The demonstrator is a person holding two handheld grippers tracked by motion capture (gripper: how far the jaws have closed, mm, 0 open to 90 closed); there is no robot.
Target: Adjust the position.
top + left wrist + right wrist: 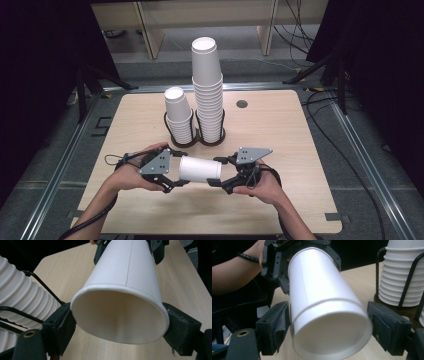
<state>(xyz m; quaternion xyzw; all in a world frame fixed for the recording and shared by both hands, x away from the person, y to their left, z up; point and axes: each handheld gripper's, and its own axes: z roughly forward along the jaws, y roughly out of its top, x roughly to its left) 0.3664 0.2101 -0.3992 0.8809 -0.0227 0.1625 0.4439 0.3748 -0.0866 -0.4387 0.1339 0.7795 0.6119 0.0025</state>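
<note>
Nearest the person, above the table's front edge: a white paper cup (200,169) is lying on its side in the air between the two grippers, not touching the pale wooden tabletop (280,130).
Left gripper (172,170): its black jaws are squeezing the cup's open rim, one on each side, with the mouth facing its camera (120,315).
Right gripper (226,172): its jaws are standing at either side of the cup's closed base (332,337); whether the pads are pressing cannot be told.
Cup's axis: running level from one gripper to the other.
Farther back, mid-table: a black wire two-ring holder (196,136) is carrying a short stack of white cups (178,116) and, touching beside it, a tall stack of white cups (207,90).
</note>
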